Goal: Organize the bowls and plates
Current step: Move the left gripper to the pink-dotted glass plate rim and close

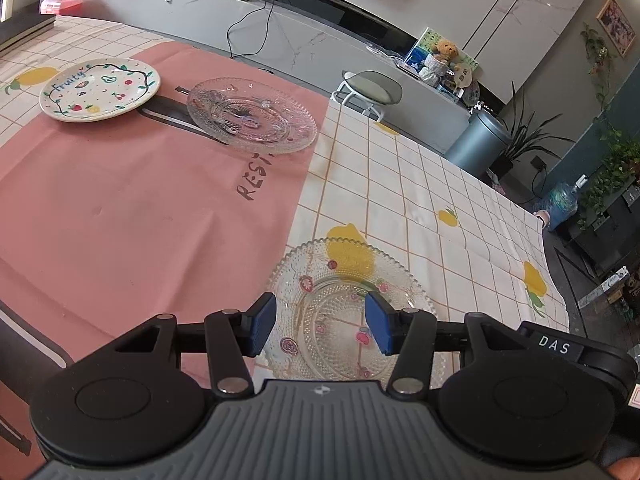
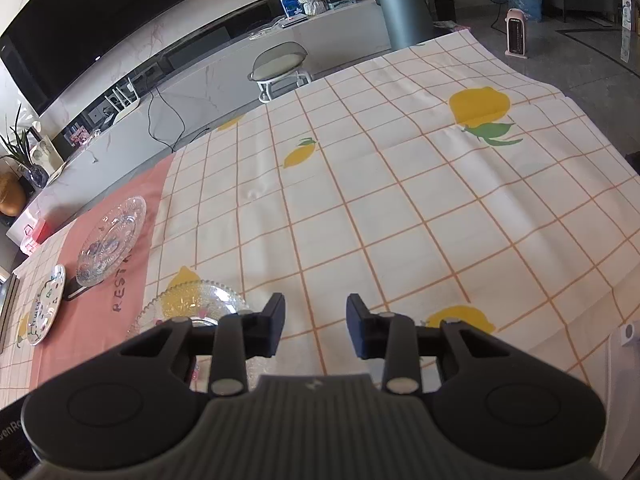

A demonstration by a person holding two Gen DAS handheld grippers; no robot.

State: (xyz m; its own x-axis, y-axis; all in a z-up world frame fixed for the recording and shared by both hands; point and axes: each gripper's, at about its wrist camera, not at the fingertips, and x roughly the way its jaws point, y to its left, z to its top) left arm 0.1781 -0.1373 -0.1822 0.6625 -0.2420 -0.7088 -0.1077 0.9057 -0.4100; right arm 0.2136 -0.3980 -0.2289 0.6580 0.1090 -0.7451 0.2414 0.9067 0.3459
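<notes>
A clear glass plate with fruit prints [image 1: 344,304] lies on the checked lemon tablecloth right below my left gripper [image 1: 320,326], which is open above it with nothing between its blue pads. A second clear glass plate [image 1: 252,116] sits on the pink mat [image 1: 120,208], and a white "Fruity" plate [image 1: 100,89] lies to its left. In the right wrist view my right gripper [image 2: 316,330] is open and empty over the tablecloth; the near glass plate [image 2: 192,304] lies just left of it, and the far glass plate [image 2: 112,236] and white plate [image 2: 42,312] are further left.
A dark strip [image 1: 168,114] lies under the far plates. A grey stool [image 1: 370,90] stands beyond the table's far edge, with a long grey cabinet [image 1: 280,32] and a bin [image 1: 478,142] behind. The tablecloth [image 2: 420,200] spreads to the right.
</notes>
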